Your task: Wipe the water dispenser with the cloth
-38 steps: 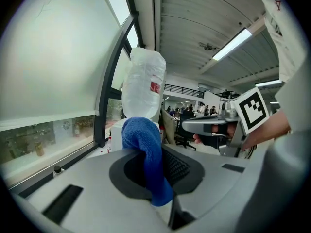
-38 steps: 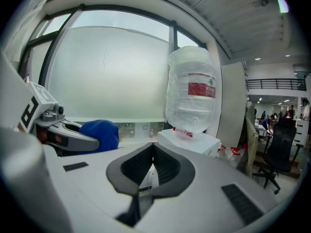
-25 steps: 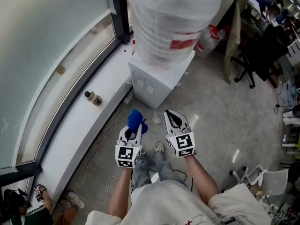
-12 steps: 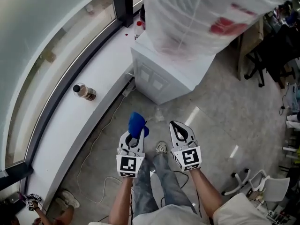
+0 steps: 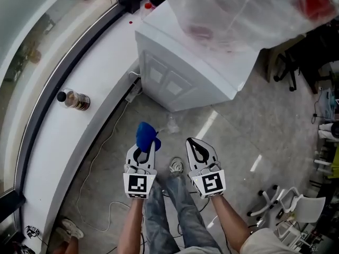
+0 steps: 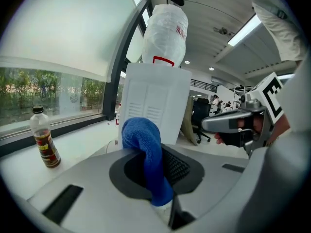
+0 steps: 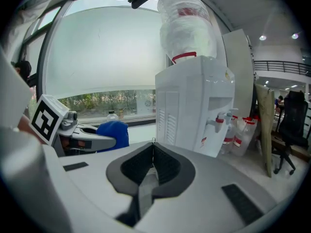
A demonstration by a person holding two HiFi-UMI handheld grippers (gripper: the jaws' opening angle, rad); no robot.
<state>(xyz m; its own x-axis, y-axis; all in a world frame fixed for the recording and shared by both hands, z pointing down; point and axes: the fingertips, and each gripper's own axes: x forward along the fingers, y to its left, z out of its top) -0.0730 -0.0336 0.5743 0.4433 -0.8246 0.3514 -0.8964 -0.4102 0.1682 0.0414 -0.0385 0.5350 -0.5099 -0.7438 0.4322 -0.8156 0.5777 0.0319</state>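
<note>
In the head view, the left gripper point(image 5: 143, 145) and right gripper point(image 5: 194, 143) hung above the floor point(image 5: 233, 136), on the near side of the water dispenser point(image 5: 185, 73). The left gripper view showed jaws clamped on the blue cloth point(image 6: 146, 152), its fold bulging past the tips. The right gripper view showed jaws together, empty. Leading with that fold, flat against what seemed the louvred side, should wipe well.

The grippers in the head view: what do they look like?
Both the left gripper and right gripper are white, wedge-shaped shells with dark padded fingers. Each carries a cube with black square markers at the back. No sleeves reach the forearms.
</note>
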